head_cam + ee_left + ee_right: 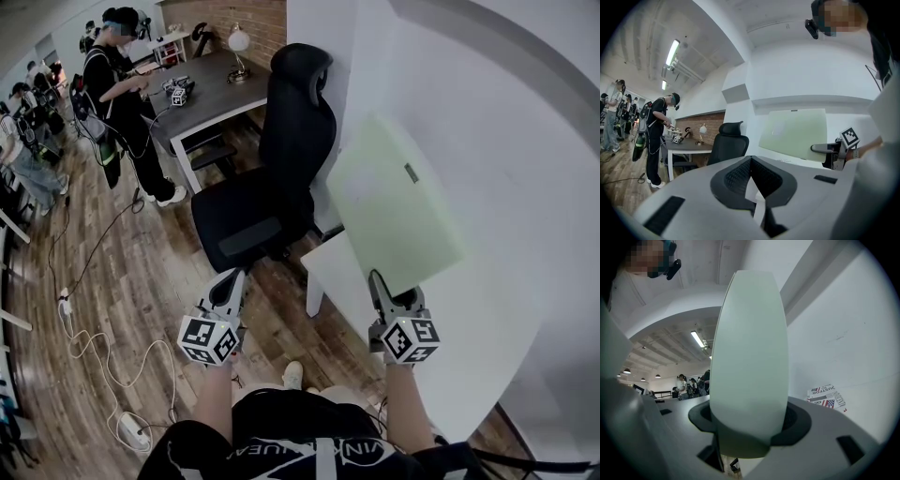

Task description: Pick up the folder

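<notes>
The folder (394,202) is a flat pale green sheet, lifted off the white table (450,347) and tilted. My right gripper (380,281) is shut on its near edge; in the right gripper view the folder (750,357) rises edge-on from between the jaws of my right gripper (750,427). From the left gripper view the folder (794,131) stands against the white wall with the right gripper (825,149) at its lower corner. My left gripper (230,279) hangs over the wooden floor left of the table, apart from the folder. Its pads of the left gripper (752,187) meet at the tips with nothing between them.
A black office chair (281,159) stands just left of the table's far corner. Beyond it a person (122,84) works at a dark desk (206,89). A cable and power strip (131,427) lie on the floor. A printed leaflet (827,397) lies right of the folder.
</notes>
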A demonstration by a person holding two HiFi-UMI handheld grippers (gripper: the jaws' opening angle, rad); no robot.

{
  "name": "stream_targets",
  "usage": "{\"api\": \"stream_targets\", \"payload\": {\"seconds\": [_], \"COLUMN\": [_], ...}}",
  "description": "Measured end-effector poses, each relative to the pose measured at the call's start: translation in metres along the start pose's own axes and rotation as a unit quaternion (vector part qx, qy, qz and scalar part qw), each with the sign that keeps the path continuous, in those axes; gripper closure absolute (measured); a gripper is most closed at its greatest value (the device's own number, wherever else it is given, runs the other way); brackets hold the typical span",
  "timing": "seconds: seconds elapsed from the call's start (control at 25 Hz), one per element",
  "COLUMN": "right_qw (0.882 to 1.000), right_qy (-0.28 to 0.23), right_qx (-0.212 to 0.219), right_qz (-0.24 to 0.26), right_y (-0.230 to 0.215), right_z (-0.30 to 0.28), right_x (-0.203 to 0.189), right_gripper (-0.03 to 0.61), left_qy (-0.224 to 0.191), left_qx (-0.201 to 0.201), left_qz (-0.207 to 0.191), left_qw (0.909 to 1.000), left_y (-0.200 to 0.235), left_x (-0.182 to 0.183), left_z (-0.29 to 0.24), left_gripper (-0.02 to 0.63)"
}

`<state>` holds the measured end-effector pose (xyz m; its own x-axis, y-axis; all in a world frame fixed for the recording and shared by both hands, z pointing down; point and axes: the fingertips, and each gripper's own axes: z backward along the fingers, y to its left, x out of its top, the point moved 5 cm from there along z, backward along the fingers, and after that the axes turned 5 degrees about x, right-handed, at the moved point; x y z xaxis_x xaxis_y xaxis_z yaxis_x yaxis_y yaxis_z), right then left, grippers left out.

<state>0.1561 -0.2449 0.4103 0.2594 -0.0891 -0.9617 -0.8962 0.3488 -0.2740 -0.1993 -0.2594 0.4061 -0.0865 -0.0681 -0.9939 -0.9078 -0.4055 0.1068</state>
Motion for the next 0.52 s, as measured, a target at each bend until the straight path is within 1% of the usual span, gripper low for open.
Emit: {"api": "stream_targets", "payload": {"seconds": [0.24, 0.52], "right_qw": [1.000, 1.000], "right_qy": [0.002, -0.001], "right_qx": [-0.001, -0.005], "right_qz": [0.000, 0.002], "right_y": [-0.0032, -0.0044], "right_z": [-0.0001, -0.0005], "right_x": [-0.0058, -0.0030], "right_gripper": [0.290, 0.290], "left_qy": [0.003, 0.001], "left_qx": [0.000, -0.001], "left_qz": [0.001, 0.002], "left_qw": [1.0000, 1.0000], "left_y": [-0.0010, -0.0016], "left_x": [-0.0056, -0.0044], "left_z": [-0.0024, -0.0048], "left_gripper": [0.600, 0.600]}}
